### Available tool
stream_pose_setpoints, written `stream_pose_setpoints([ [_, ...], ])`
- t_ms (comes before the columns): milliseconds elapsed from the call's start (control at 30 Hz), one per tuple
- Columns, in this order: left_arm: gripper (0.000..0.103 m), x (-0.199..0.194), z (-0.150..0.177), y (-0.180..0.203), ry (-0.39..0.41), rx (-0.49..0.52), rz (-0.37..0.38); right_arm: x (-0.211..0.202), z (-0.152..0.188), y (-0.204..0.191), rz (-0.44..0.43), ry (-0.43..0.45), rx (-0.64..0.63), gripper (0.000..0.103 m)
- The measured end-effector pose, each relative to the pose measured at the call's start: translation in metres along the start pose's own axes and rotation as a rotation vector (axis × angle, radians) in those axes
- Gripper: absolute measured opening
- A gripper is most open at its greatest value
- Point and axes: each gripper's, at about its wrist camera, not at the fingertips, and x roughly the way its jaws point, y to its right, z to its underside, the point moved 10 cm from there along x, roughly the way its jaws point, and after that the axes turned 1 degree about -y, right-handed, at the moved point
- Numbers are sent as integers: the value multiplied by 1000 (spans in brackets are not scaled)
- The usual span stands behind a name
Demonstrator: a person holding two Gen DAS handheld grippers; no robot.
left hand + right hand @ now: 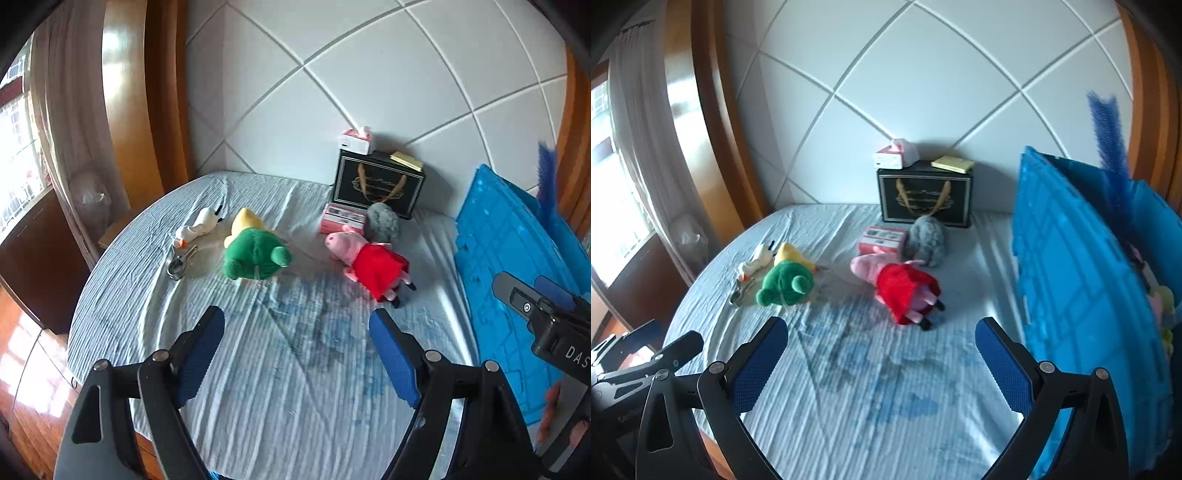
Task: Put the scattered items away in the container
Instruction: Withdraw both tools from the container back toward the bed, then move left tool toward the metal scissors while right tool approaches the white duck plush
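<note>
Left gripper (297, 326) and right gripper (881, 338) fingers both released (nothing between them), above the bed (258, 369), pig plush (369, 264) near blue container (1071, 277)

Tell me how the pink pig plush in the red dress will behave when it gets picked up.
The pink pig plush in the red dress lies flat on the wrinkled blue bedsheet, so it probably won't roll. It looks soft and stuffed, likely light and squashy under a grip. Its thin legs and dress would probably dangle if it's lifted by the head.
</note>
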Motion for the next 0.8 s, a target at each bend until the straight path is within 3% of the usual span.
stream_pose_setpoints([
  [433,81,105,-58,-192,-107,64,-3,106,-17,-144,76,-98,119,103],
  [800,81,204,-46,-317,-232,-23,-120,195,0,-170,113,-233,119,103],
])
